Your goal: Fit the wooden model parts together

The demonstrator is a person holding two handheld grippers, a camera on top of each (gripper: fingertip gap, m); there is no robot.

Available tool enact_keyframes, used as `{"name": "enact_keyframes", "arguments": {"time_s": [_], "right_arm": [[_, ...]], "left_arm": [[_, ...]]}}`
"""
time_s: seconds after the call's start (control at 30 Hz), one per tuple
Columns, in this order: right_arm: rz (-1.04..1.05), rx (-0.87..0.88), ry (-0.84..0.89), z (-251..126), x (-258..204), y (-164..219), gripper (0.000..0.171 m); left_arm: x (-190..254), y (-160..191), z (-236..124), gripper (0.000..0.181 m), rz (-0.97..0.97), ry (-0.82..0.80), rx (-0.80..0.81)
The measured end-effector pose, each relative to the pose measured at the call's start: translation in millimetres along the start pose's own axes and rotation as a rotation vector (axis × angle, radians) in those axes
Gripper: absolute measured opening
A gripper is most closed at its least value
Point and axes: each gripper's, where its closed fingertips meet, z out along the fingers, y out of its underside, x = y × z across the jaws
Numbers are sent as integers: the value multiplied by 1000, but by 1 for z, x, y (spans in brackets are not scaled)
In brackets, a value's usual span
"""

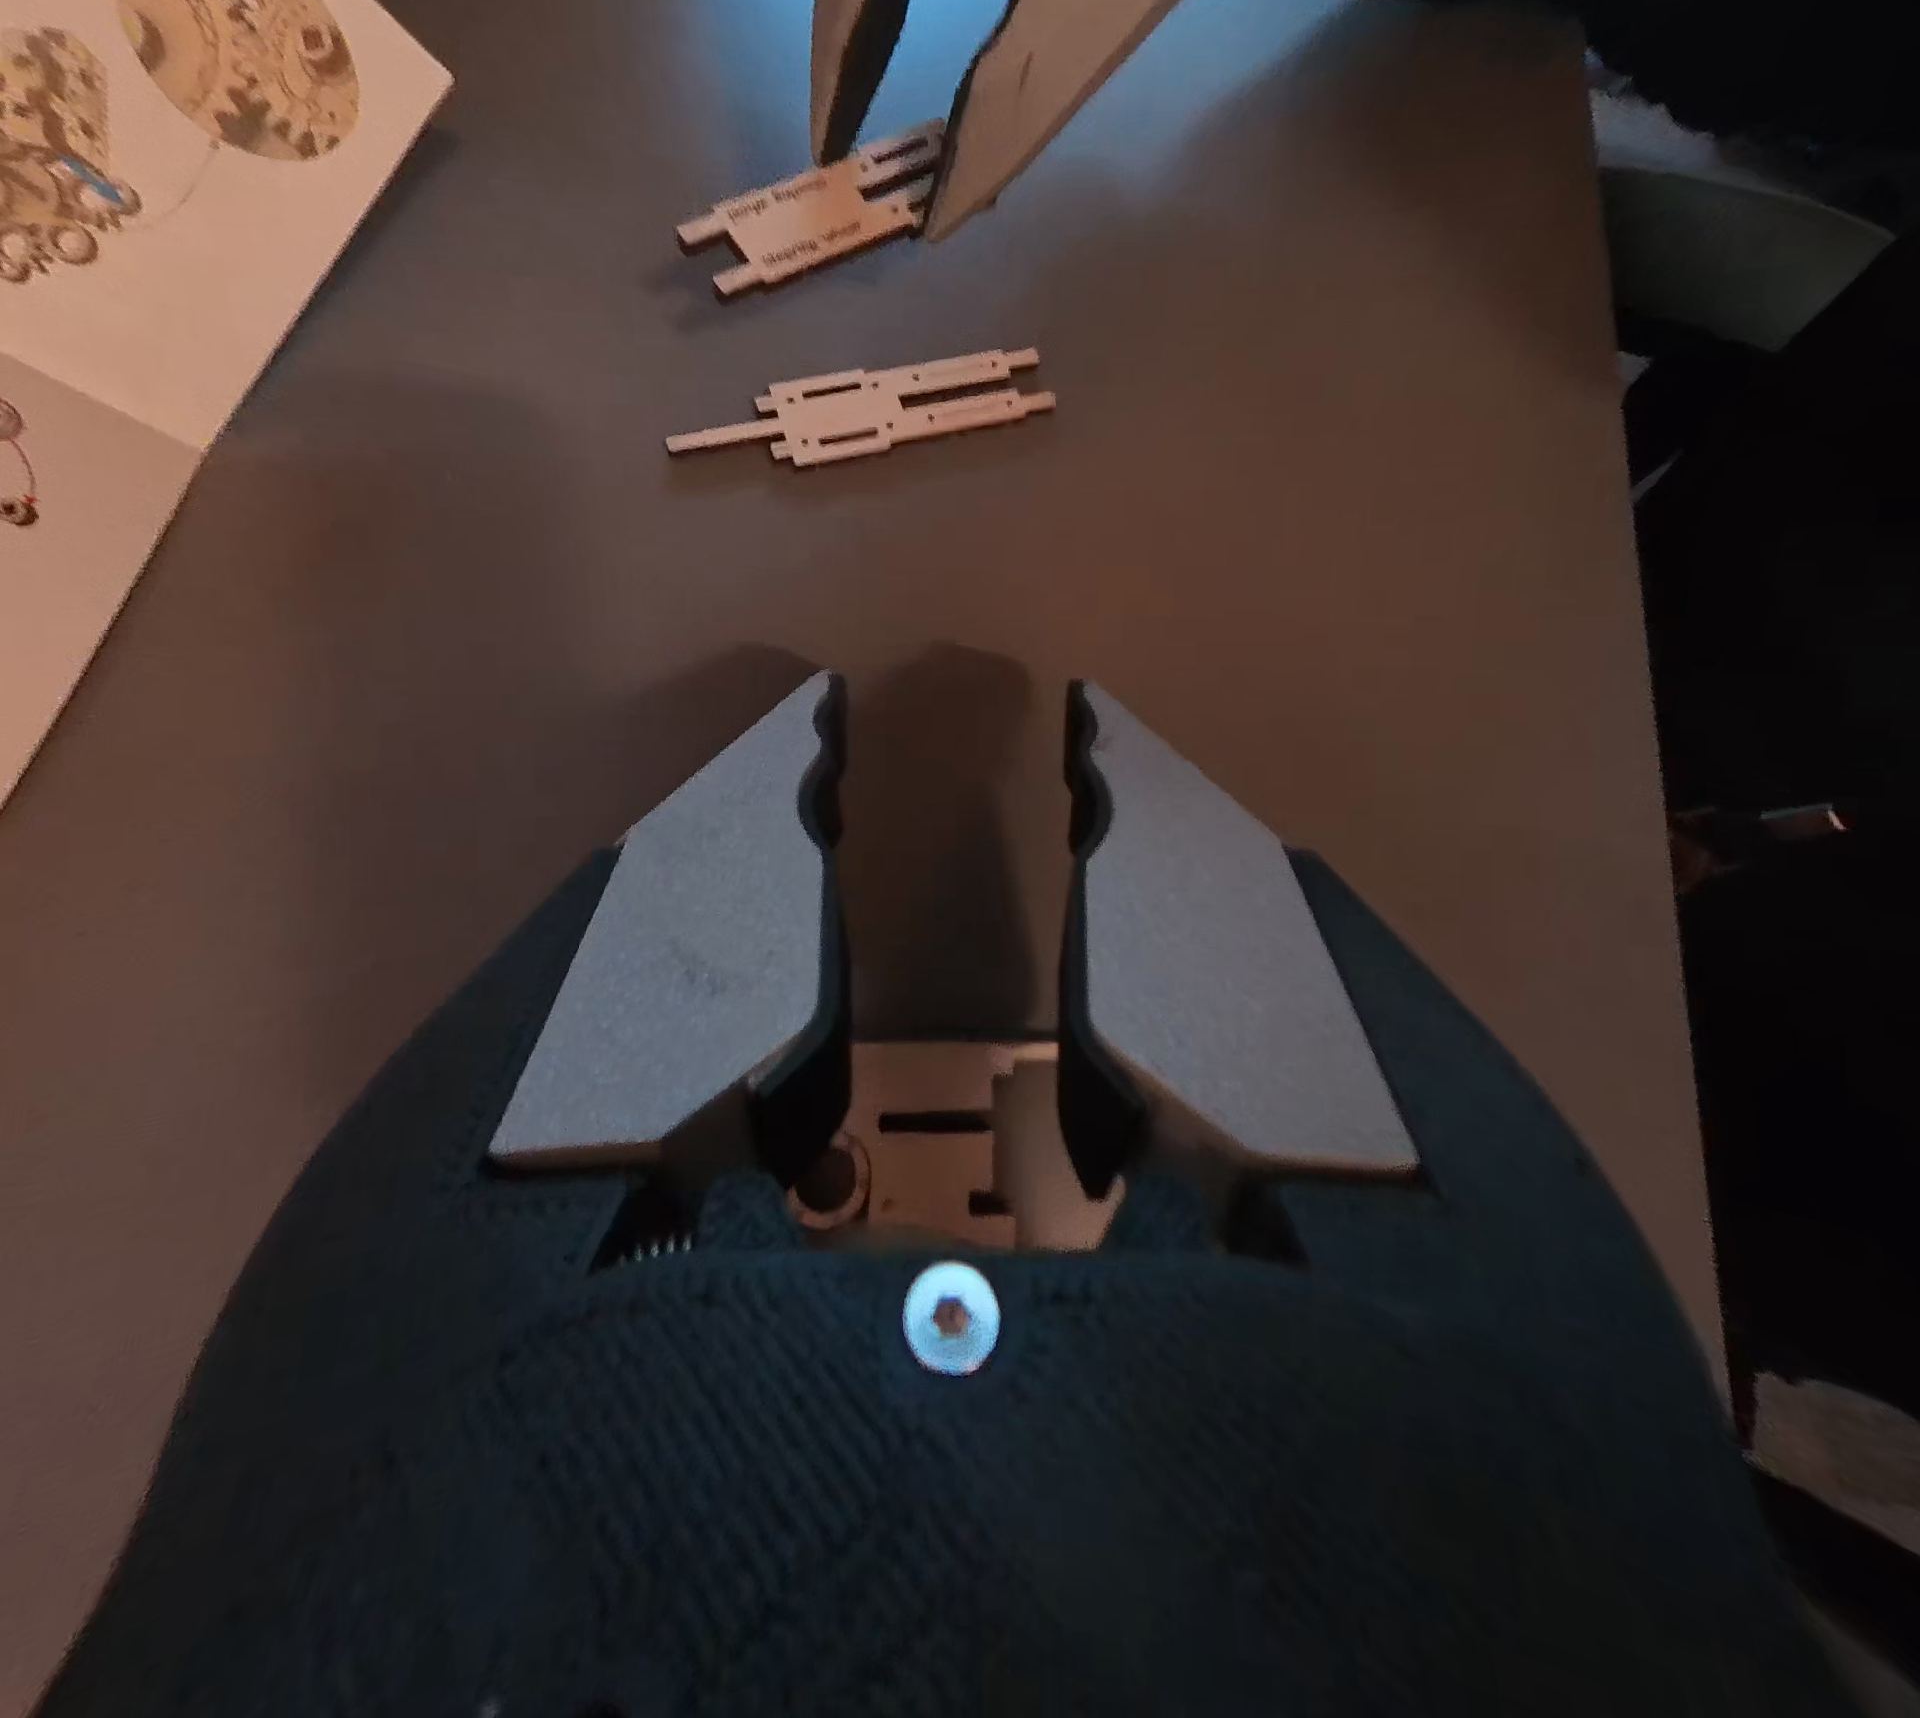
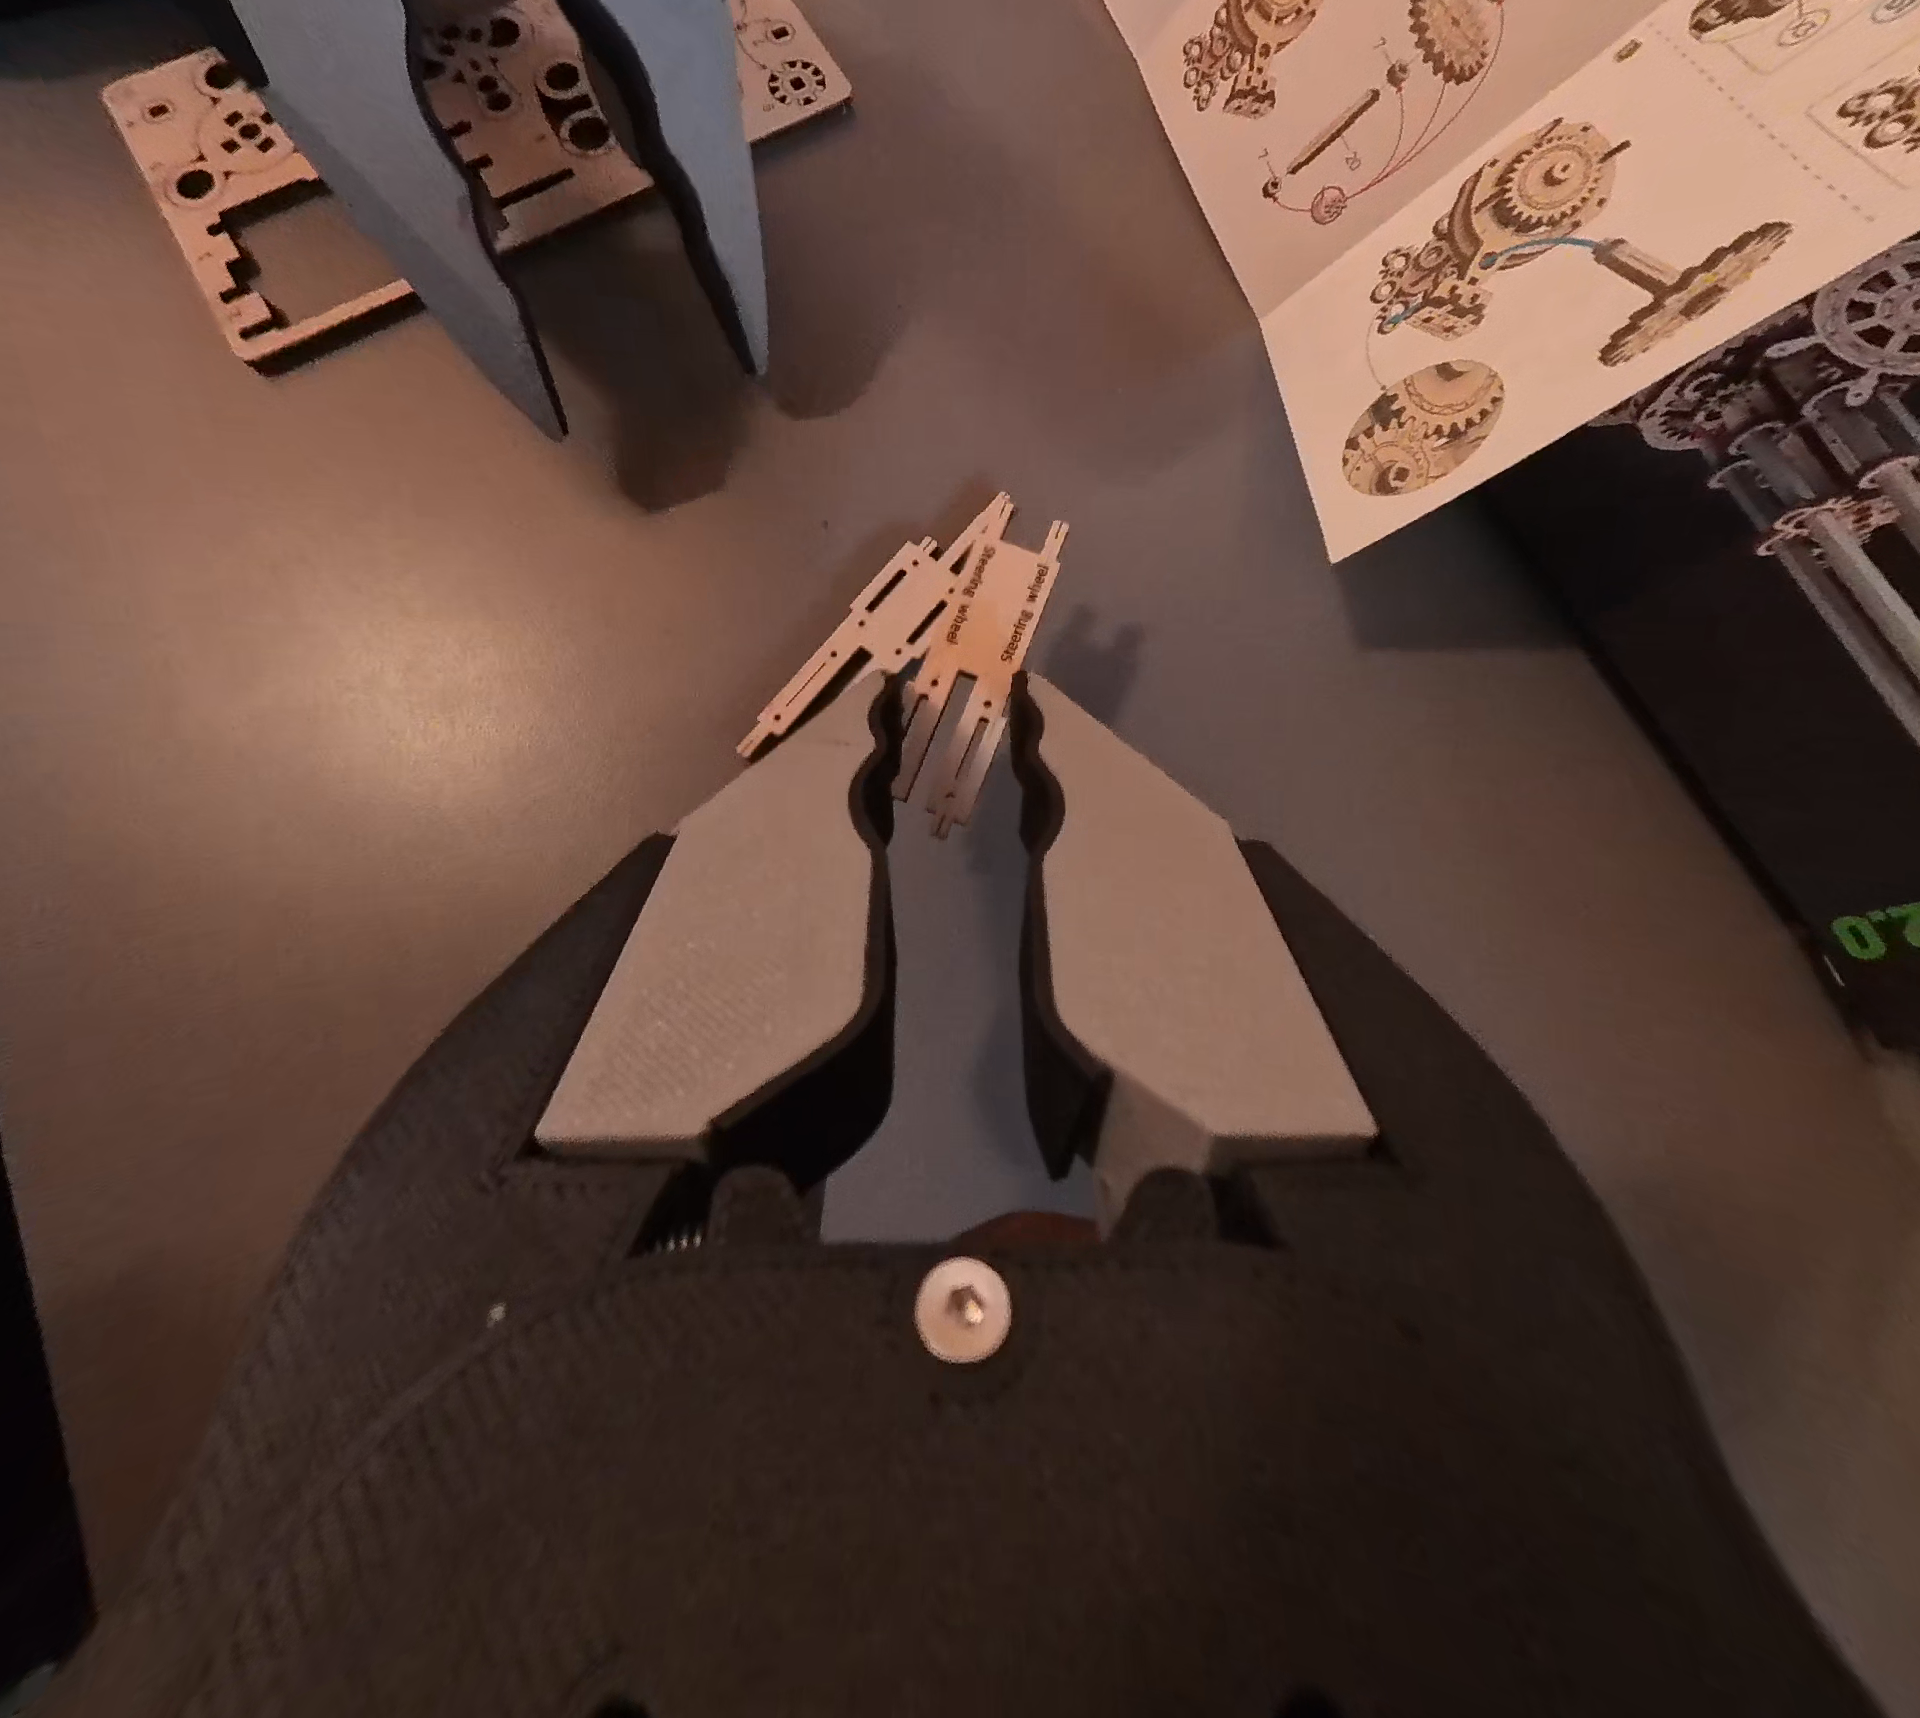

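Two flat wooden parts are at the middle of the dark table. My right gripper is shut on the prong end of the lettered wooden part and holds it slightly raised; its shadow falls to the right. The slotted wooden part lies flat just left of it. In the left wrist view the lettered part is farther off, with the right gripper at its right end, and the slotted part is nearer. My left gripper is open and empty, short of the slotted part. It also shows in the right wrist view.
A punched-out wooden sheet lies under and behind the left gripper. A folded instruction sheet with gear drawings lies at the left; in the right wrist view it is at the upper right. A dark box sits beside it. The table's edge runs along the right. There is about 10 cm between the tips of the two grippers.
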Motion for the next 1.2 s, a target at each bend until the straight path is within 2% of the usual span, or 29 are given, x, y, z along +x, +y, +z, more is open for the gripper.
{"name": "enact_keyframes", "arguments": {"time_s": [0.33,0.57,0.7,0.8,1.2], "right_arm": [[-33,71,-43,-5,-17,-15,17],[57,127,-108,13,-36,-30,17],[78,123,-50,28,-33,-39,17],[125,136,-75,37,-39,-48,17],[145,74,-116,50,-46,-37,17]], "left_arm": [[0,-23,8,39,-19,-62,53],[-19,-7,3,38,-58,-136,-5],[-26,-6,-6,37,-105,-158,14],[-35,0,-10,37,-157,-182,6],[-37,13,-11,37,-140,-204,-52]]}}
